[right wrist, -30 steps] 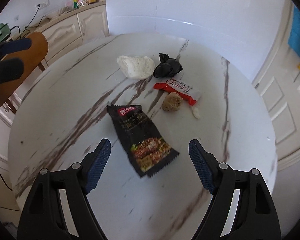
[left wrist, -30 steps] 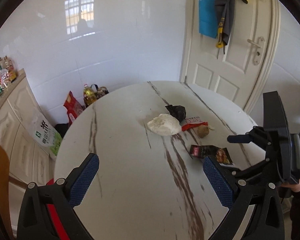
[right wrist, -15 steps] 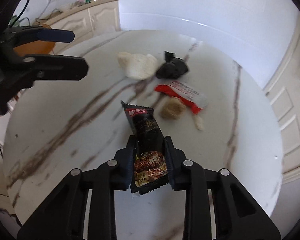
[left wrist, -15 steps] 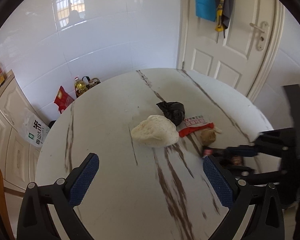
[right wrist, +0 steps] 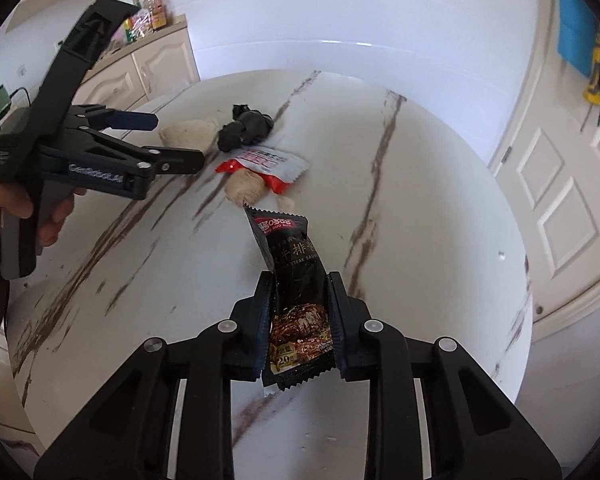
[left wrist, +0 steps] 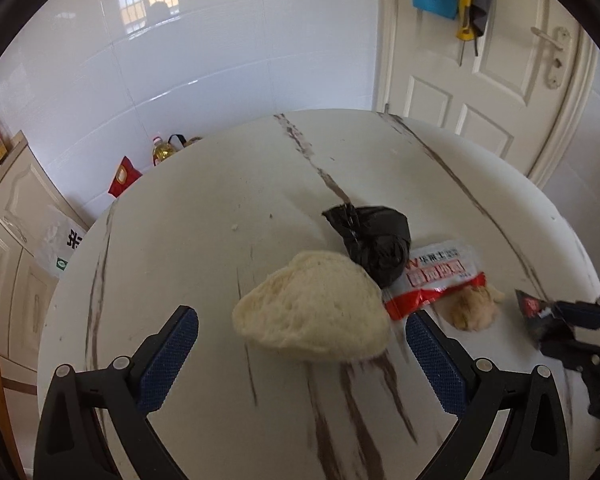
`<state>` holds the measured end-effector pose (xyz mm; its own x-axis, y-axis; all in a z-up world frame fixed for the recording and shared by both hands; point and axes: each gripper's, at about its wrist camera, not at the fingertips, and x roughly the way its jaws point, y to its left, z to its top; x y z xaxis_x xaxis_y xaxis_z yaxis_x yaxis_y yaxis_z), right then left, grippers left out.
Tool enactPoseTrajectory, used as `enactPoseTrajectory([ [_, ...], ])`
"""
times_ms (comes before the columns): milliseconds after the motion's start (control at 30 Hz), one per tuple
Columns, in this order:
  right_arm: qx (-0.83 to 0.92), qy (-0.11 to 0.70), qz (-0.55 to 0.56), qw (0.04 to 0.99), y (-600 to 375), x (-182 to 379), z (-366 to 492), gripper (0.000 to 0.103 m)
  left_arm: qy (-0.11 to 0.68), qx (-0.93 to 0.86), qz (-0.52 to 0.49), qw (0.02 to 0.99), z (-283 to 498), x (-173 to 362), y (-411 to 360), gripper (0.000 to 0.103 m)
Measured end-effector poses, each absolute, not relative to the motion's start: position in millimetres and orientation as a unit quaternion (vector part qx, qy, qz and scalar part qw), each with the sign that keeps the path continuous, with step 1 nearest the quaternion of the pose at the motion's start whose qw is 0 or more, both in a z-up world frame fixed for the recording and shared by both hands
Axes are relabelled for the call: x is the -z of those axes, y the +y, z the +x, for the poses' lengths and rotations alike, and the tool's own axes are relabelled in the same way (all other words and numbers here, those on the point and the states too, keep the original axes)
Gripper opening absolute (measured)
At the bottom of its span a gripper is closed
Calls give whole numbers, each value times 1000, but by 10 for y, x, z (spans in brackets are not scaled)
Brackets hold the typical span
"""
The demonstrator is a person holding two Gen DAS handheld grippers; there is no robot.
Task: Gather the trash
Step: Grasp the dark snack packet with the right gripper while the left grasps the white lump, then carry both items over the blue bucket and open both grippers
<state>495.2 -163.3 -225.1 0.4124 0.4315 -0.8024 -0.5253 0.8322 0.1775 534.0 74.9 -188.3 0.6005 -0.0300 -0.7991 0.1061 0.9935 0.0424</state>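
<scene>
The right gripper (right wrist: 299,316) is clamped on a black snack wrapper (right wrist: 296,296), its jaws having just closed in on it; the wrapper's printed lower end sticks out toward the camera and its upper end stands up beyond the fingertips, above the round marble table (right wrist: 440,208). The left gripper (left wrist: 302,354) has its jaws wide apart, with nothing pressed between the blue pads (left wrist: 168,354); a pale, crumpled lump of bread (left wrist: 312,306) lies on the table between and just ahead of them. Touching the far side of the lump is a knotted black plastic bag (left wrist: 374,246), toward the middle of the table. Beside the bag lies a red and white packet (left wrist: 436,278), and against its near edge rests a small brown clump (left wrist: 474,308), its material unclear. All these pieces sit in a loose cluster, nearer the table's door-side edge than the cabinet side. In the right wrist view a hand (right wrist: 16,208) grips the handle of the left gripper over the table's cabinet-side edge. A white door (left wrist: 488,64) with cloths hung on it stands beyond the table.
</scene>
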Motion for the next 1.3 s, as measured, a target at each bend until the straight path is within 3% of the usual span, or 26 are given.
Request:
enactPoseTrajectory([
  [33, -286, 459, -47, 840, -1639, 2247, 4966, 25, 444, 39, 40, 894, 5368, 1897, 747, 99],
  [67, -287, 460, -46, 839, -1651, 2243, 4975, 25, 446, 43, 36, 893, 5403, 1917, 755, 91],
  [100, -287, 460, -45, 839, -1662, 2240, 4983, 25, 447, 47, 31, 893, 5417, 1954, 764, 73],
  [200, -287, 460, -44, 839, -1647, 2250, 4977, 25, 453, 58, 11, 890, 5439, 1973, 838, 65],
  [567, -277, 441, -32, 853, -1649, 2022, 4720, 25, 400, 45, 23, 915, 4839, 1524, 843, 64],
  [1000, -244, 389, -5, 888, -2216, 1316, 3923, 25, 332, 107, 97, 932, 3583, 926, -287, 64],
  [1300, -194, 374, 27, 906, -3048, 1158, 3381, 25, 310, 184, 139, 922, 2939, 768, -1263, 64],
])
